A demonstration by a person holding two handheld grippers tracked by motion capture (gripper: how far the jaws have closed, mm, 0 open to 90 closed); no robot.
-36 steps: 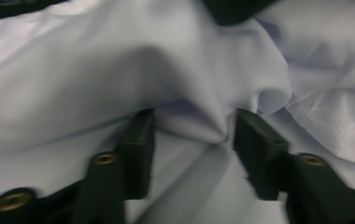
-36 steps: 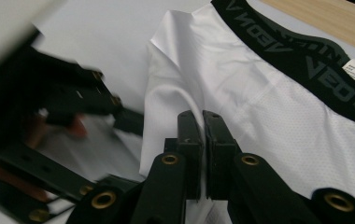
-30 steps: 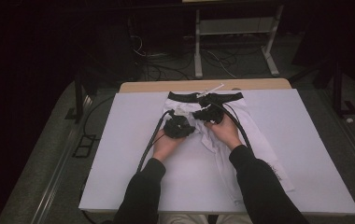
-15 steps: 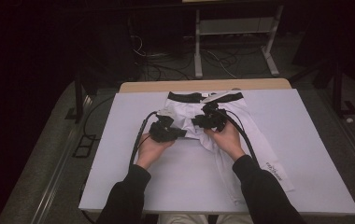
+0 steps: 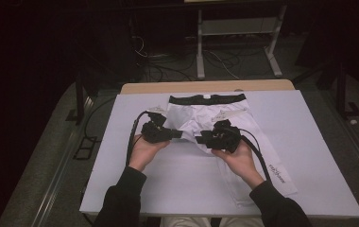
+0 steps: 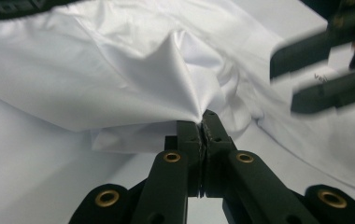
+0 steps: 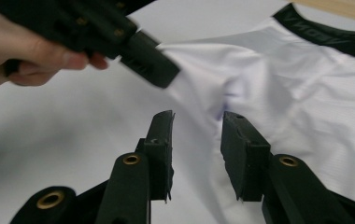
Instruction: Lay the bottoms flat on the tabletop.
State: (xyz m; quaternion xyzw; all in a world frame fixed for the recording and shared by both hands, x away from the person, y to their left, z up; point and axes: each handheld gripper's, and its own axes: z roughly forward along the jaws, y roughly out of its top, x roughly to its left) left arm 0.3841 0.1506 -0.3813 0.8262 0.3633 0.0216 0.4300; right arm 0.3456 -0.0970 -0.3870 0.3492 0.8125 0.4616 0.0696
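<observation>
Left gripper: jaws pressed together on a pinch of the white shorts. The cloth peaks up from the pinch into a small tent just ahead of the jaw tips and fans away to either side. I judge the grip is there to lift the leg edge off the white table cover so it can be carried over in a fold.

Between my two grippers: the shorts lie flat, black waistband at the far end, well beyond both sets of jaws. The crotch seam sits between the jaw tips in the high view, which seems a sensible midline to work from.

Right gripper: jaws have just been opening and stand part-way apart, nothing between the pads. White cloth lies just below and ahead of them, with a soft crease beyond the tips. The left gripper's body crosses above my left jaw there, held by the hand. I read the free jaws as ready for a fresh hold on the near leg.
</observation>
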